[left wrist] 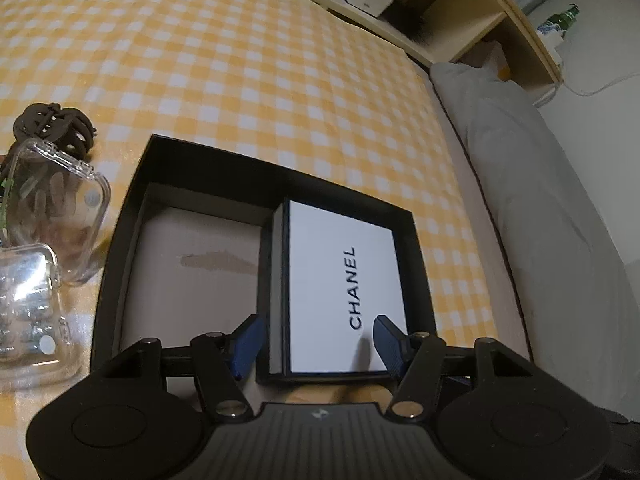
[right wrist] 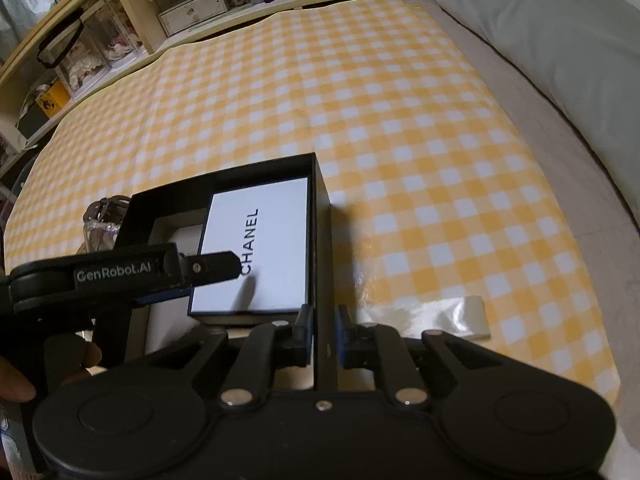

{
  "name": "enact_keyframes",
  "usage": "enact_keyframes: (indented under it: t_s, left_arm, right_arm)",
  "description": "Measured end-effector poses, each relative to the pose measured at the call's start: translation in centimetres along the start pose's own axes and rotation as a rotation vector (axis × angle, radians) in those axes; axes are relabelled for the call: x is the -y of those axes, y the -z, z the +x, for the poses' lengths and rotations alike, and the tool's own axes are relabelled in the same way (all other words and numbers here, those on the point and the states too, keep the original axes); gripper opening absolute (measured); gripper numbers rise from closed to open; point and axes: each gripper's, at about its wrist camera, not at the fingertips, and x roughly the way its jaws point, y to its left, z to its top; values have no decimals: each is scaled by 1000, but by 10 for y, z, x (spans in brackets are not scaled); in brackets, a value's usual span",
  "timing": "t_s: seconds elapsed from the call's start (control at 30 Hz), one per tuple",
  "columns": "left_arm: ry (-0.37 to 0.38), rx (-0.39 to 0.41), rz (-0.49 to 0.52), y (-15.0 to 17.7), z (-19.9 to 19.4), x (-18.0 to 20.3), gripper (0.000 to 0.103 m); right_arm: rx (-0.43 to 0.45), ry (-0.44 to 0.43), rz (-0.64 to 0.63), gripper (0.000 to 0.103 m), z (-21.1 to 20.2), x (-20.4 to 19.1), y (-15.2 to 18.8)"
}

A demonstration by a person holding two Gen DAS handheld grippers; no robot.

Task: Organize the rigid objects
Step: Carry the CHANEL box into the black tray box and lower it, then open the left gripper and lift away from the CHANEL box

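Fingers of the left gripper [left wrist: 316,346] straddle the near end of one white Chanel box [left wrist: 344,280], which lies in the right half of one open black box [left wrist: 208,168] on the checked cloth [left wrist: 240,80]; contact is unclear. The right gripper [right wrist: 324,334] pinches that box's right wall. Two clear cases [left wrist: 56,208] stand at its left.

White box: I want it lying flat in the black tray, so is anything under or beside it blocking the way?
Nothing visible blocks it. The white box already sits in the black tray, on its right side, between the left gripper fingers. The space beside it is bare.
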Motion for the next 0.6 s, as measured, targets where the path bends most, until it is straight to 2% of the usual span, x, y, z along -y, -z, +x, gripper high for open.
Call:
enact_keyframes:
  t_s: [0.1,0.2,0.4,0.53,0.6]
  left_arm:
    - [-1,13,2,1,3,4,57]
    - [-7,18,-2,0,5,8,57]
    - [-6,20,20,-2,5,9,57]
    - [-18,39,59,-2,-4,10,60]
    - [-20,52,87,-2,-14,12,66]
  right_arm:
    - [-22,-4,-37,9,2,-8,3]
    - [-34,29,-83,8,6,-17,3]
    - [-34,28,-82,8,9,-18,3]
    - [-39,29,-79,8,11,-16,4]
    - [-43,29,-72,7,14,-14,4]
